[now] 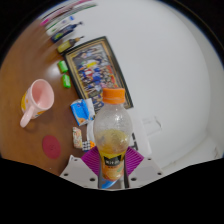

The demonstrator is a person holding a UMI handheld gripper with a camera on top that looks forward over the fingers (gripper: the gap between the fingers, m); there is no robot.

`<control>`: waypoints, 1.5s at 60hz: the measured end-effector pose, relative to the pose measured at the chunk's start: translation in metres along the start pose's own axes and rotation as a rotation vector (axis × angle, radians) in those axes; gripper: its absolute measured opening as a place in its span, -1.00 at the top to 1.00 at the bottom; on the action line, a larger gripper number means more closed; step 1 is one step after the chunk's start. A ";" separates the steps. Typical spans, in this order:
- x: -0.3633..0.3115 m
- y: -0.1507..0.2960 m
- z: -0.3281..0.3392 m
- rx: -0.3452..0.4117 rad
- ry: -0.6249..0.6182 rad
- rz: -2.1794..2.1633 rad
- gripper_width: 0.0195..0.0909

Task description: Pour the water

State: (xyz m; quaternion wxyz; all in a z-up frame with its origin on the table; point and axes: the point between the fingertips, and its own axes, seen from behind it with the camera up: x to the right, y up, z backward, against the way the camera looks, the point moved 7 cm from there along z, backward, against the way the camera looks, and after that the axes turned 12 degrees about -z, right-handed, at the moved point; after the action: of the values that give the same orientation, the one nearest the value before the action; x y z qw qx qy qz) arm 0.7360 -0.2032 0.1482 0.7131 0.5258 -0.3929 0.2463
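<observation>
The hand-held gripper (112, 163) points out over the counter (170, 70), level, with a bottle (112, 135) standing upright between its fingers. Both purple pads (90, 160) sit against the bottle's lower sides, so the fingers are pinching it. The bottle is clear plastic with an orange cap (114, 97) and a label (111, 160) in dark and yellow; its writing is too small to read. No hand or sleeve shows. Beyond the bottle, on the brown part of the counter, a pink mug (38, 98) stands with its handle toward the gripper. A framed picture (96, 66) lies flat past the bottle, and a small blue carton (82, 110) sits just behind the bottle's shoulder. A pink disc (51, 148) lies near the left finger.
</observation>
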 end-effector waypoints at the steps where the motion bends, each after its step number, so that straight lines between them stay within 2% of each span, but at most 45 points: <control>1: -0.003 0.006 -0.007 0.011 0.001 0.042 0.74; 10: -0.036 0.043 -0.023 0.034 -0.035 0.417 0.74; 23: -0.077 0.064 -0.041 0.074 -0.054 0.832 0.73; 31: -0.085 0.061 -0.044 0.038 -0.027 0.847 0.74; 36: -0.084 0.063 -0.044 0.048 -0.015 0.809 0.73; 42: -0.077 0.064 -0.041 0.050 0.028 0.634 0.73; 57: -0.051 0.065 -0.028 0.054 0.209 -0.204 0.73; 71: -0.066 0.024 -0.046 -0.068 0.425 -0.944 0.73; 86: -0.115 -0.031 -0.066 -0.127 0.478 -1.102 0.74; 90: -0.125 -0.043 -0.066 -0.158 0.495 -1.130 0.67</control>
State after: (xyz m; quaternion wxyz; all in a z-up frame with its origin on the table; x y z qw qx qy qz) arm 0.7177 -0.1470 0.0128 0.8400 0.5253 0.1059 -0.0844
